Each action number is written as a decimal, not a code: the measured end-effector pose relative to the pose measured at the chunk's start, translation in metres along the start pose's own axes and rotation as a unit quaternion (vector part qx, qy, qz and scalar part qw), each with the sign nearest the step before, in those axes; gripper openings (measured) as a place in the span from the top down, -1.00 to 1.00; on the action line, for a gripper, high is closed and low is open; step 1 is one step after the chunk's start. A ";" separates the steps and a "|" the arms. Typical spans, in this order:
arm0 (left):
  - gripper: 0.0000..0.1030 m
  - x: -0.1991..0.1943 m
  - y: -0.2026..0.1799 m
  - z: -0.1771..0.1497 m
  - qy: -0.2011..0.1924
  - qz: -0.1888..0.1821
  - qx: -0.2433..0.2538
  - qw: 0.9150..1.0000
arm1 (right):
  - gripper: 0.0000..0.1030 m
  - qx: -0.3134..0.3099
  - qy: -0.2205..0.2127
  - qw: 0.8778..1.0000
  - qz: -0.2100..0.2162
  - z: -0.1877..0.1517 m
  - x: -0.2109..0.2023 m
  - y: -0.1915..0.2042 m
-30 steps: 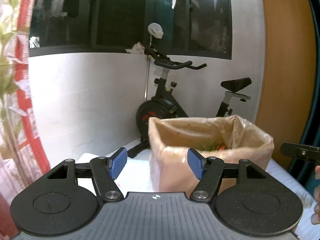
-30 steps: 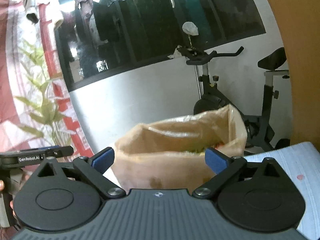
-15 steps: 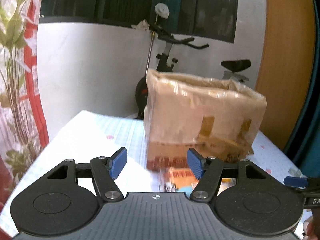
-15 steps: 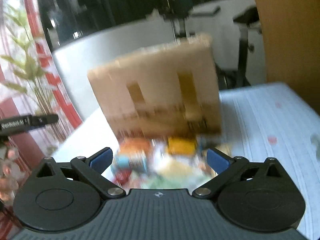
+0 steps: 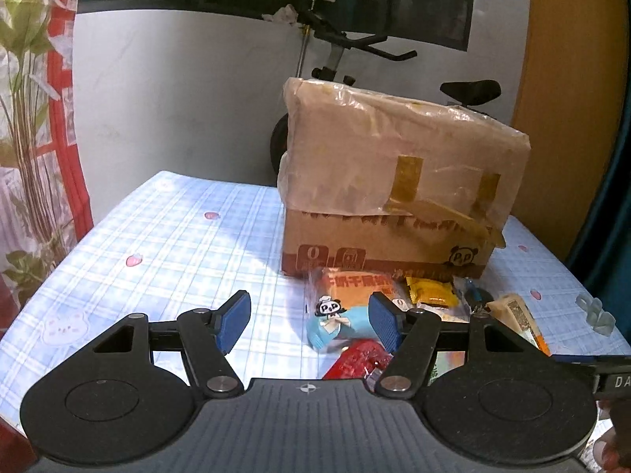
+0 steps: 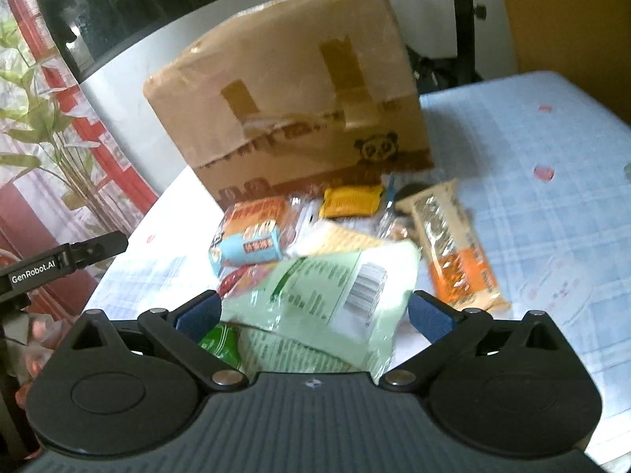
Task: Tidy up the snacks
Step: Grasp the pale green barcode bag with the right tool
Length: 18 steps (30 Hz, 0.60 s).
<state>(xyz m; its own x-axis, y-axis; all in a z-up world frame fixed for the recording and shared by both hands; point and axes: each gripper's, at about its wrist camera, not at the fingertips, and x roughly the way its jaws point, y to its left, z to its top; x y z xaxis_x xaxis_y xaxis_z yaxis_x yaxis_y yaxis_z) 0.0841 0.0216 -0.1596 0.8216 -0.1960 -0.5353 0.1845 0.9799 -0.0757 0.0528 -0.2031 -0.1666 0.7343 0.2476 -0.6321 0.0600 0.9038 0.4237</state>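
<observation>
Left wrist view has dropped from the box mouth to the table: cardboard box (image 5: 398, 201) at 12 o'clock, snack pile (image 5: 394, 307) now in sight at its foot. Left gripper (image 5: 307, 317) wide open, empty. Right gripper (image 6: 313, 311) wide open, straddling pale-green packet (image 6: 335, 291), not clamped. Likely picking starts next.

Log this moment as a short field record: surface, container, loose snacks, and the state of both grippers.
surface: blue checked tablecloth
container: brown cardboard box lined with a plastic bag, standing on the cloth at the far side
snacks: loose pile in front of the box, including a blue-and-orange panda packet, a small yellow packet, an orange-and-beige bar and a pale green barcoded bag
left gripper: open, holding nothing
right gripper: open, over the pale green bag
</observation>
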 end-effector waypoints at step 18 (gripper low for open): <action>-0.32 0.013 0.004 -0.016 0.039 0.000 -0.015 0.999 | -0.93 -0.017 0.030 0.999 0.012 -0.004 0.027 0.010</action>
<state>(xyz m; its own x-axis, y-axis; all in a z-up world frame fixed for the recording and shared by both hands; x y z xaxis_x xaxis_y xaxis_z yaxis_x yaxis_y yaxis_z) 0.0866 0.0234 -0.1807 0.7769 -0.1940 -0.5990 0.1677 0.9807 -0.1002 0.0699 -0.1857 -0.1819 0.6929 0.2891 -0.6606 0.0192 0.9084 0.4177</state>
